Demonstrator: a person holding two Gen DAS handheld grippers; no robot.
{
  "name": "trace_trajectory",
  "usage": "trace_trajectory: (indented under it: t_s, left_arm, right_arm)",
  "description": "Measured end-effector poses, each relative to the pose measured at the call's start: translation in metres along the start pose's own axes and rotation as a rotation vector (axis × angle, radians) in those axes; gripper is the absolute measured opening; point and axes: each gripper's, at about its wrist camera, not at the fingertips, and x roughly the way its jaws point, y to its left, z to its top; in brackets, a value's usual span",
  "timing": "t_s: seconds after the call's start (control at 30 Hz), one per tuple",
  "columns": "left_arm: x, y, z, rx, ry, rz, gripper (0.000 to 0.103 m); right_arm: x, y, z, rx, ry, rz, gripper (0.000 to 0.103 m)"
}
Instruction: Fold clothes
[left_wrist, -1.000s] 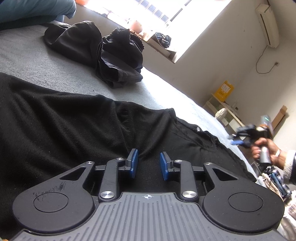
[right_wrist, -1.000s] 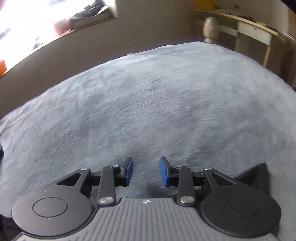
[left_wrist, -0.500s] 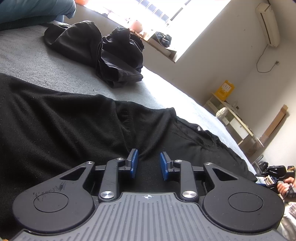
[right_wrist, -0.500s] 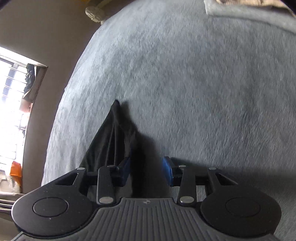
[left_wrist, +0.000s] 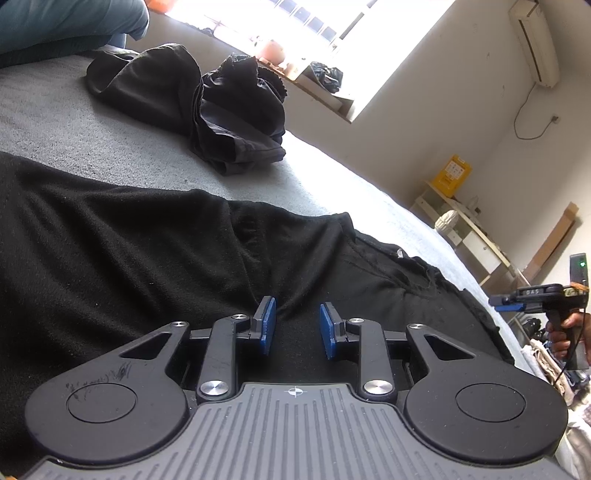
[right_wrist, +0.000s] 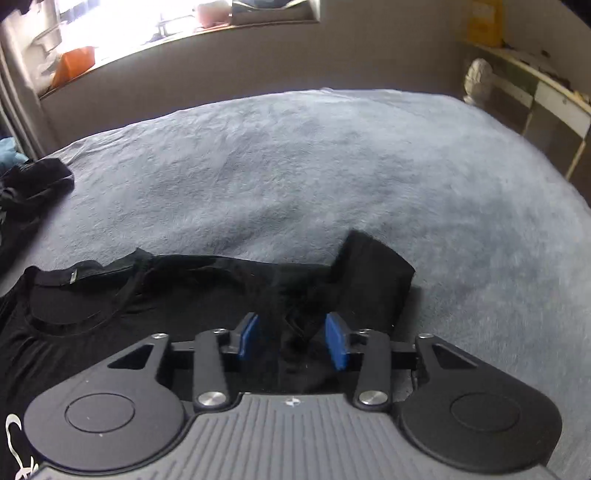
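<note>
A black T-shirt (left_wrist: 155, 251) lies spread on the grey bed cover (left_wrist: 74, 122). My left gripper (left_wrist: 297, 328) is open and empty, low over the shirt's body. In the right wrist view the same shirt (right_wrist: 207, 291) shows its collar (right_wrist: 74, 280) at the left and a sleeve (right_wrist: 373, 273) sticking up at the right. My right gripper (right_wrist: 291, 341) is open just above the shoulder by that sleeve, with a fold of cloth between the pads, not pinched. The right gripper also shows in the left wrist view (left_wrist: 535, 299), held in a hand beyond the shirt's right edge.
A heap of black clothes (left_wrist: 207, 107) lies farther back on the bed; its edge shows in the right wrist view (right_wrist: 33, 181). A person's leg in blue (left_wrist: 66, 26) rests at the far left. A shelf unit (right_wrist: 535, 96) stands beyond the bed's right edge, a window sill (right_wrist: 147, 33) behind.
My right gripper swung around from the bare bed cover and came over the shirt's shoulder by the sleeve. My left gripper has stayed in place, open.
</note>
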Motion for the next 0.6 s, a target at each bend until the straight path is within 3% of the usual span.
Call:
trace_trajectory:
  t_s: [0.07,0.17,0.23,0.47,0.6]
  left_arm:
    - [0.0,0.001,0.0,-0.002,-0.001,-0.002,0.027]
    - [0.0,0.002,0.0,-0.008,-0.002,-0.008,0.027]
    - [0.0,0.003,0.0,-0.011,-0.002,-0.011,0.027]
    - [-0.001,0.003,0.0,-0.015,-0.002,-0.014,0.027]
    - [-0.001,0.003,0.001,-0.015,-0.003,-0.014,0.027]
  right_arm:
    - [-0.003,0.004,0.001,0.005,-0.022,0.008,0.044]
    - [-0.014,-0.036,0.0,0.24,-0.047,0.039,0.044]
    - [-0.014,-0.054,-0.006,0.331,-0.031,0.058,0.044]
    - [0.003,-0.062,-0.029,0.44,0.041,0.121,0.041]
    - [0.013,-0.052,-0.03,0.426,0.075,0.138,0.037]
